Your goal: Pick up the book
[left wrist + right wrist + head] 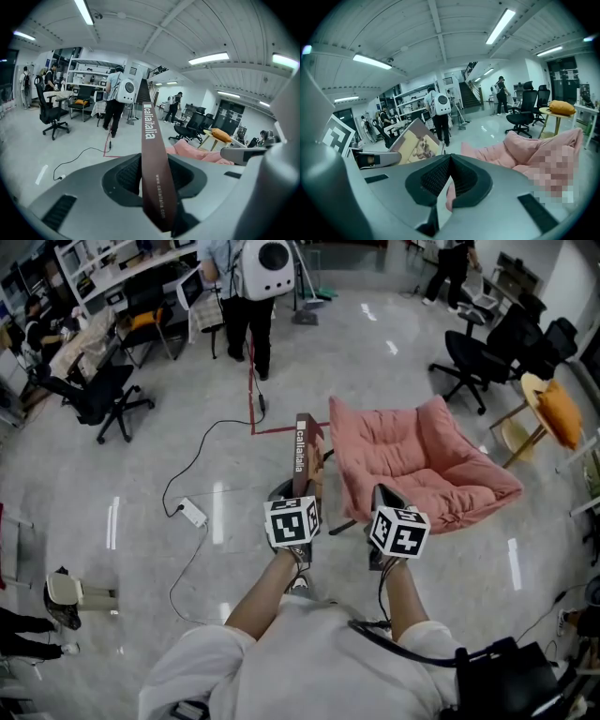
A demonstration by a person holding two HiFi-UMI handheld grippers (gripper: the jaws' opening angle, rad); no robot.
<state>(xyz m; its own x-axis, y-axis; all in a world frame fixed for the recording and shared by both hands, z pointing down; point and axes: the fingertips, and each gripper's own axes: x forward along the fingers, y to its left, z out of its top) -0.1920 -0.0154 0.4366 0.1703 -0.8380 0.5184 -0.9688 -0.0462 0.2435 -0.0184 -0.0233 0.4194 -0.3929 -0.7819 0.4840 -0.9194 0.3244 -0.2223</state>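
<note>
Left gripper (154, 180): jaws clamped on the lower end of the book (151, 140), which stands upright, spine toward the camera, at 12 o'clock from the gripper and off the floor. Right gripper (449, 180): jaws drawn together on nothing, just beside the left at 3 o'clock. Assessment: a thin, stiff volume, probably light; the cover looks glossy, so it may slip or pivot when pinched at one end; a hold nearer mid-spine would be steadier. Beyond, at 1 o'clock, a pink lounge chair (422, 465).
</note>
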